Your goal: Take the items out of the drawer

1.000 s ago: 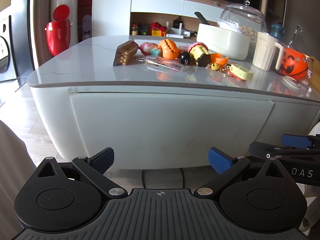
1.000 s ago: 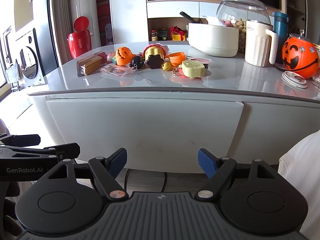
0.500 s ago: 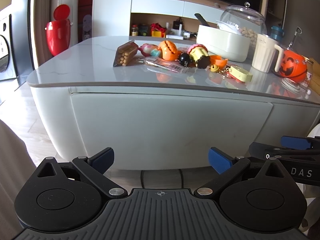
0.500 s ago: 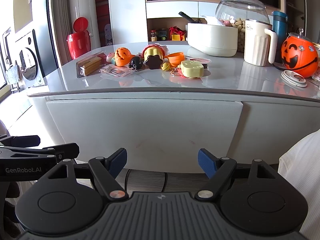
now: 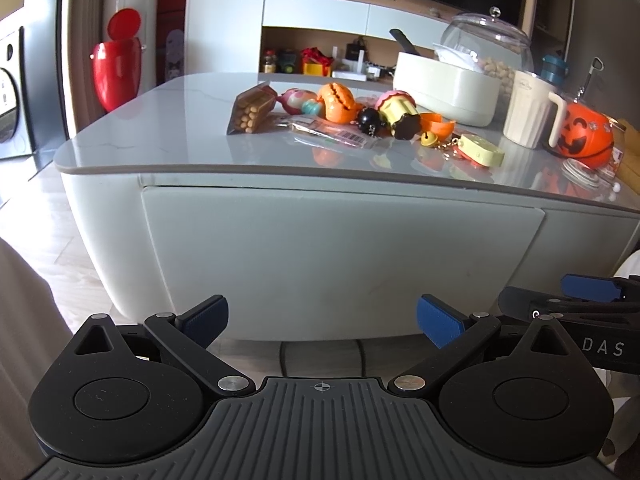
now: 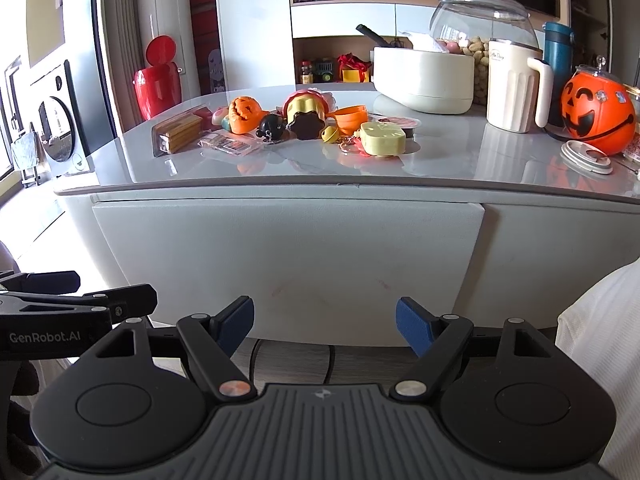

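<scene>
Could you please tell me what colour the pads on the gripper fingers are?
Blue, on black fingers; the right wrist view shows them best.

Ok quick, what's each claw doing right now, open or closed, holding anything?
Left claw: open, holding nothing, in front of the closed drawer.
Right claw: open, holding nothing.
</scene>
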